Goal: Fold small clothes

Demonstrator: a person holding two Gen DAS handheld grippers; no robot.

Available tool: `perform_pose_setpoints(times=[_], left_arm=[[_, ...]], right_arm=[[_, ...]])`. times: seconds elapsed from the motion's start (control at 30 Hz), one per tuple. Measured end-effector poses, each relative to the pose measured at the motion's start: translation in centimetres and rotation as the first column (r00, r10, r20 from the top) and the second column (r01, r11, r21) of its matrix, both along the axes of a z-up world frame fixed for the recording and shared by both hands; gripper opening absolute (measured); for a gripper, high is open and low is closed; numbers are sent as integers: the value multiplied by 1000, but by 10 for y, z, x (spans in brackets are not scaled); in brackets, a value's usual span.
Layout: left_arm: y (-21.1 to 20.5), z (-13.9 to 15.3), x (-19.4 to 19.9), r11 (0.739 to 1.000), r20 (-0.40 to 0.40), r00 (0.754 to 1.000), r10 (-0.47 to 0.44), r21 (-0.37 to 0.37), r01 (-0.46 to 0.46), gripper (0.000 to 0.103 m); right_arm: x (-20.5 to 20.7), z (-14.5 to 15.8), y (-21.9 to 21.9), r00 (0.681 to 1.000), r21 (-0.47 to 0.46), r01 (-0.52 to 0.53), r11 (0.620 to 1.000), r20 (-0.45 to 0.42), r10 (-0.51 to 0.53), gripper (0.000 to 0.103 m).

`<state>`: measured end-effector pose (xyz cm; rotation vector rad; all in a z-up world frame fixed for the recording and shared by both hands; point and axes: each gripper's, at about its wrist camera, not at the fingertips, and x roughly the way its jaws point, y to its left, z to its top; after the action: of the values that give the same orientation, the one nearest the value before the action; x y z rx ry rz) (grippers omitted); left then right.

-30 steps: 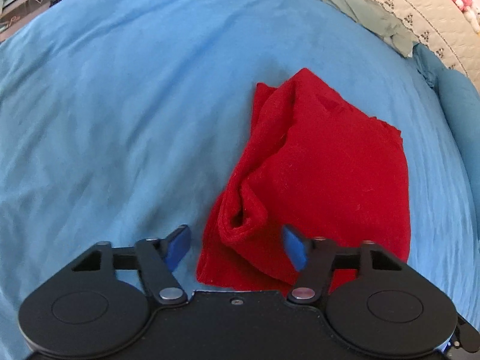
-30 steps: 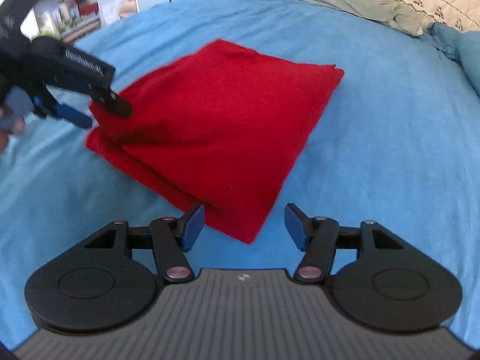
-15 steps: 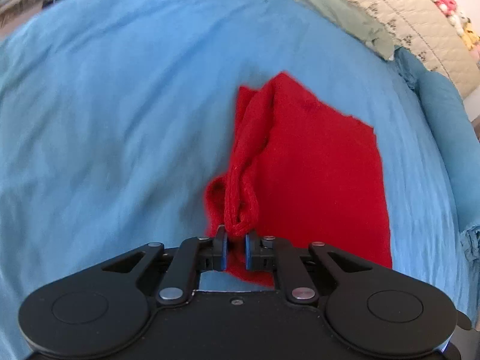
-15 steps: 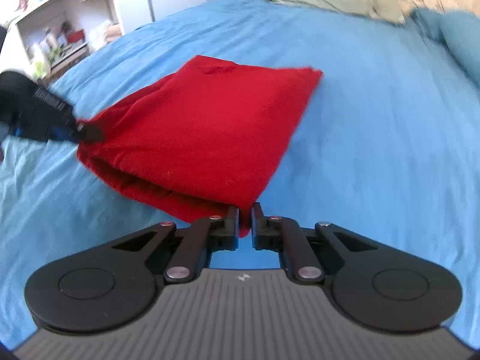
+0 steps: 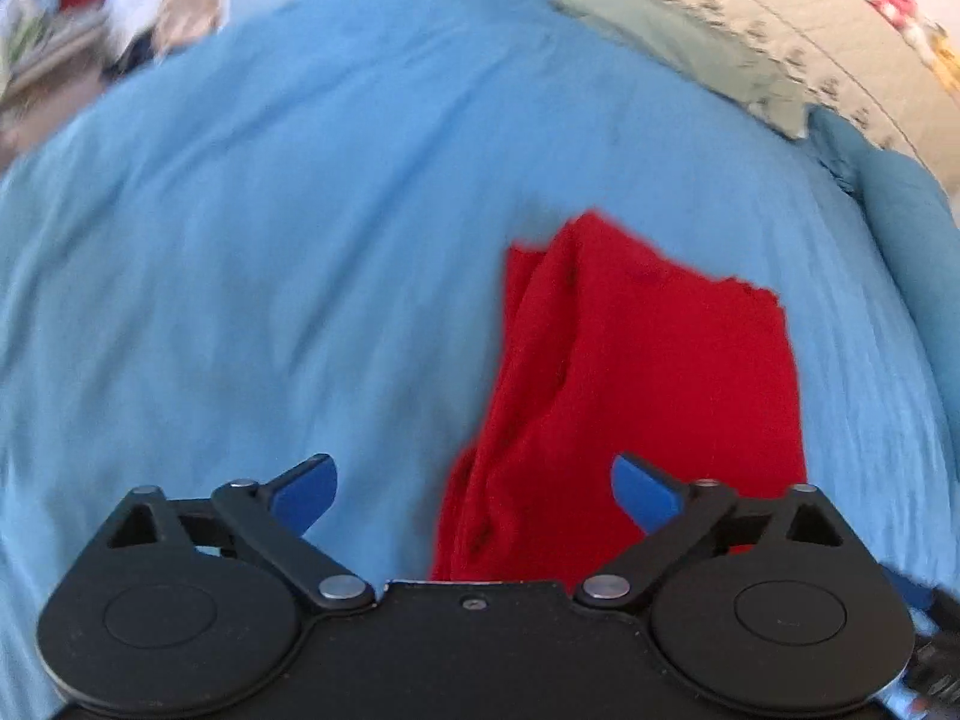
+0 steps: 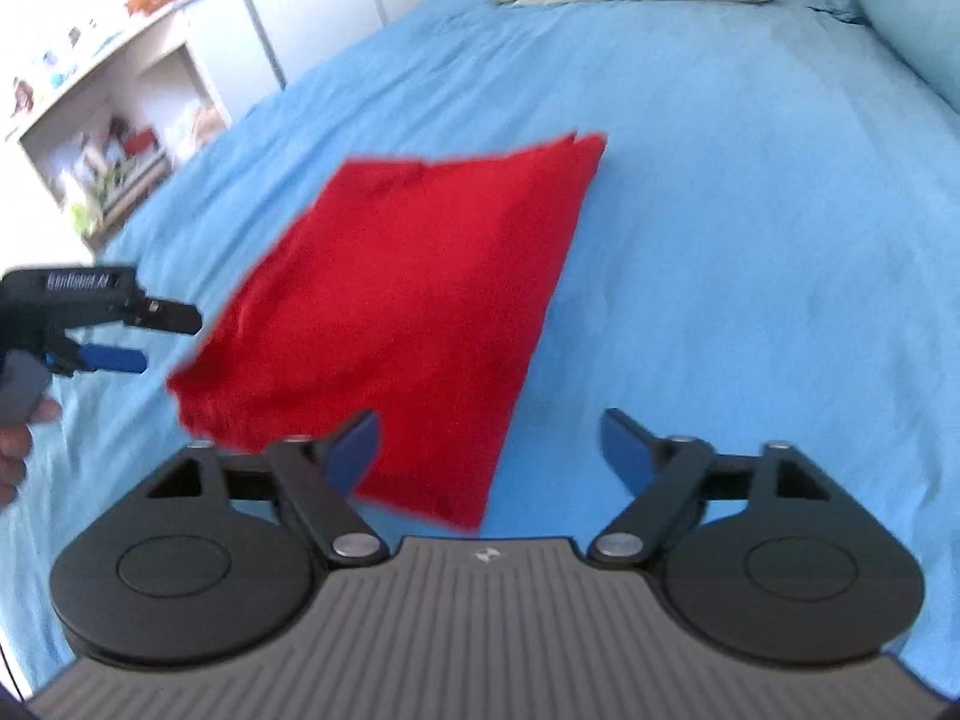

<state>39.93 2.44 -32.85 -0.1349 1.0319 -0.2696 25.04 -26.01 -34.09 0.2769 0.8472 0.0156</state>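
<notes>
Cloth, red and already folded into a flat stack, lies on the blue bedsheet, ahead of both my tools. My left gripper stands with its jaws spread wide and nothing between them; the near end of the cloth sits just ahead and slightly to the right of its centre line. My right gripper is likewise spread and empty, with the cloth's near corner just ahead, on its left-finger side. From the right view the left gripper shows beside the cloth's left edge, apart from it.

Long axis of the stack runs away from me toward the pillows. The bunched, layered edge faces my left side; the cleaner edge faces my right. Judgement: each near corner is about equally close to its own gripper, so any further fold would carry the near end away from me along that axis.
</notes>
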Motion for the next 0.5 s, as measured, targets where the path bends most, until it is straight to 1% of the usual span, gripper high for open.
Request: perform_pose_setpoints(times=[0.07, 0.13, 0.2, 0.23, 0.27, 0.33, 0.4, 0.47, 0.5], left_arm=[[-9, 4, 23, 998, 18, 998, -63, 12, 63, 101], [-22, 1, 43, 992, 19, 992, -122, 36, 121, 102], [-34, -9, 62, 982, -6, 985, -171, 80, 171, 102], [-39, -16, 70, 977, -25, 981, -193, 90, 195, 102], [-42, -23, 77, 972, -43, 975, -217, 79, 220, 102], [-42, -35, 84, 968, -65, 966, -249, 4, 250, 102], [-43, -43, 88, 965, -85, 962, -261, -63, 256, 98], [-45, -50, 89, 960, -97, 957, -272, -93, 264, 89], [-47, -53, 90, 956, -102, 953, -284, -100, 274, 86]], right_arm=[[14, 13, -9, 1000, 47, 13, 999, 0, -13, 101], [33, 22, -18, 999, 81, 36, 996, -10, -35, 102], [53, 23, -27, 997, 120, 73, 990, -25, -70, 102], [62, 20, -31, 995, 147, 95, 985, -34, -91, 102], [72, 14, -37, 993, 180, 117, 977, -48, -110, 102], [86, 0, -48, 988, 207, 147, 967, -84, -133, 102], [97, -15, -54, 985, 231, 156, 960, -112, -133, 101], [103, -28, -57, 983, 271, 153, 950, -141, -118, 99], [103, -34, -56, 982, 287, 152, 946, -150, -112, 98]])
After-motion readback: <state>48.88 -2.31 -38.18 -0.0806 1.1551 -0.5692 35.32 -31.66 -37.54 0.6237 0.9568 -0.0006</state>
